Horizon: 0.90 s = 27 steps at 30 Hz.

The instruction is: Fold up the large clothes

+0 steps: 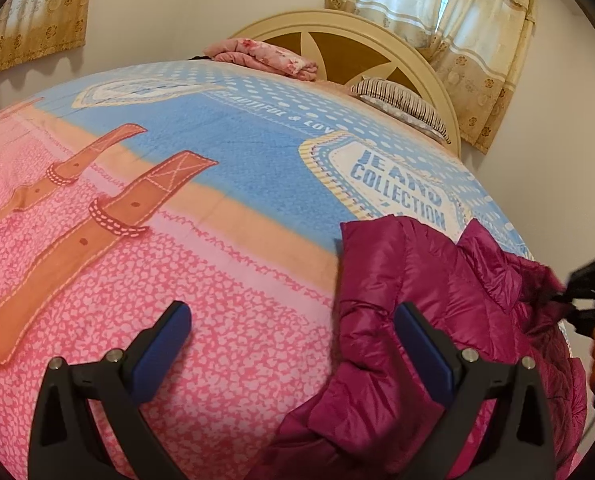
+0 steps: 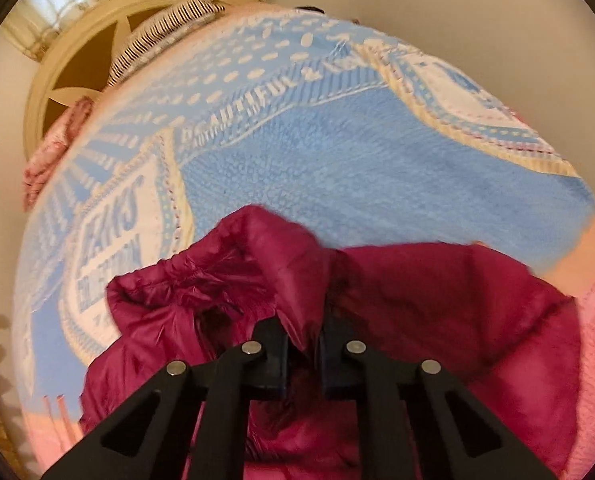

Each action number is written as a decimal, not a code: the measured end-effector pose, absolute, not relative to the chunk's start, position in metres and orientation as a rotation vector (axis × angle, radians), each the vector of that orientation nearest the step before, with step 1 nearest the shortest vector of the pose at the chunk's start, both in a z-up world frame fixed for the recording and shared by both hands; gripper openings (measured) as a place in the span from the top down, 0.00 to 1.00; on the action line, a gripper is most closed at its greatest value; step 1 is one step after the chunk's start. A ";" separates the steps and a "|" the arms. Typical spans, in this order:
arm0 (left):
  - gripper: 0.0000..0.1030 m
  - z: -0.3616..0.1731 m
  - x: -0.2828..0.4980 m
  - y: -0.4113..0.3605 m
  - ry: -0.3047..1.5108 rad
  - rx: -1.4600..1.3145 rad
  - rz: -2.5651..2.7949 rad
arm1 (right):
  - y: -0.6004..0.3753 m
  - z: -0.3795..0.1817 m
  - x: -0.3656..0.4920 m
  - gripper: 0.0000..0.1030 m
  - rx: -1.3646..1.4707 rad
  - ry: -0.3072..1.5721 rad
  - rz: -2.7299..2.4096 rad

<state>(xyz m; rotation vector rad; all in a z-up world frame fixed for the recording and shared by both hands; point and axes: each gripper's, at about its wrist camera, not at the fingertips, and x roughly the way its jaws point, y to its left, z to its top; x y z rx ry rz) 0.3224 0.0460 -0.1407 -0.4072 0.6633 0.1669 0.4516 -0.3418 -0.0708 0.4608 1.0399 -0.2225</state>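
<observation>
A magenta puffer jacket [image 1: 429,280] lies crumpled on the bed at the right of the left wrist view. My left gripper [image 1: 293,320] is open and empty just above the pink part of the blanket, its right finger over the jacket's left edge. The right gripper [image 1: 593,300] shows at that view's right edge, at the jacket's far side. In the right wrist view the jacket [image 2: 437,300] fills the lower half, and my right gripper [image 2: 303,344] is shut on a fold of it.
The bed carries a pink and blue printed blanket [image 1: 217,160]. A folded pink floral cloth [image 1: 265,56] and a striped pillow [image 1: 401,104] lie by the cream headboard [image 1: 377,36]. Curtains [image 1: 477,20] hang behind.
</observation>
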 end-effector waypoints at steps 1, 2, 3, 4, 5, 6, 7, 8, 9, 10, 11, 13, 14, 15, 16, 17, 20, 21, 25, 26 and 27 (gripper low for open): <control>0.00 -0.141 0.323 0.046 0.664 -0.409 0.167 | -0.346 -0.067 0.441 0.90 0.479 1.029 -0.207; 0.00 -0.141 0.323 0.047 0.665 -0.411 0.166 | -0.349 -0.065 0.432 0.90 0.488 1.022 -0.200; 0.00 -0.142 0.323 0.047 0.668 -0.413 0.168 | -0.352 -0.064 0.422 0.90 0.489 1.015 -0.194; 0.00 -0.142 0.324 0.048 0.669 -0.415 0.167 | -0.356 -0.067 0.411 0.90 0.485 1.013 -0.196; 0.00 -0.142 0.324 0.048 0.670 -0.415 0.166 | -0.359 -0.071 0.404 0.91 0.491 1.010 -0.201; 0.00 -0.142 0.323 0.048 0.669 -0.414 0.163 | -0.364 -0.078 0.394 0.91 0.504 1.007 -0.206; 0.00 -0.142 0.323 0.047 0.667 -0.411 0.158 | -0.368 -0.083 0.388 0.91 0.516 1.003 -0.211; 0.00 -0.142 0.323 0.047 0.666 -0.408 0.156 | -0.372 -0.091 0.380 0.91 0.536 0.997 -0.214; 0.00 -0.141 0.323 0.046 0.664 -0.402 0.150 | -0.376 -0.098 0.375 0.91 0.559 0.992 -0.213; 0.00 -0.141 0.323 0.044 0.664 -0.395 0.144 | -0.379 -0.105 0.370 0.91 0.583 0.981 -0.205; 0.00 -0.141 0.323 0.044 0.664 -0.392 0.141 | -0.380 -0.110 0.368 0.90 0.594 0.969 -0.198; 0.00 -0.141 0.323 0.042 0.665 -0.385 0.129 | -0.380 -0.117 0.363 0.90 0.582 0.928 -0.192; 0.00 -0.141 0.323 0.042 0.667 -0.383 0.121 | -0.379 -0.118 0.362 0.90 0.569 0.911 -0.190; 0.00 -0.140 0.323 0.041 0.669 -0.380 0.111 | -0.377 -0.121 0.361 0.91 0.548 0.889 -0.186; 0.00 -0.138 0.323 0.040 0.669 -0.376 0.095 | -0.375 -0.123 0.360 0.91 0.520 0.865 -0.178; 0.00 -0.136 0.322 0.039 0.669 -0.372 0.078 | -0.372 -0.125 0.359 0.91 0.487 0.840 -0.171; 0.00 -0.115 0.322 0.029 0.661 -0.325 0.008 | -0.367 -0.126 0.354 0.91 0.447 0.796 -0.167; 0.00 -0.102 0.324 0.022 0.643 -0.310 -0.015 | -0.370 -0.127 0.353 0.91 0.456 0.791 -0.161; 0.00 -0.067 0.365 -0.017 0.681 -0.255 -0.136 | -0.378 -0.130 0.351 0.91 0.512 0.766 -0.132; 0.00 -0.064 0.378 -0.028 0.703 -0.245 -0.158 | -0.378 -0.130 0.350 0.91 0.517 0.763 -0.129; 0.00 -0.062 0.398 -0.040 0.731 -0.239 -0.187 | -0.379 -0.130 0.350 0.91 0.522 0.760 -0.125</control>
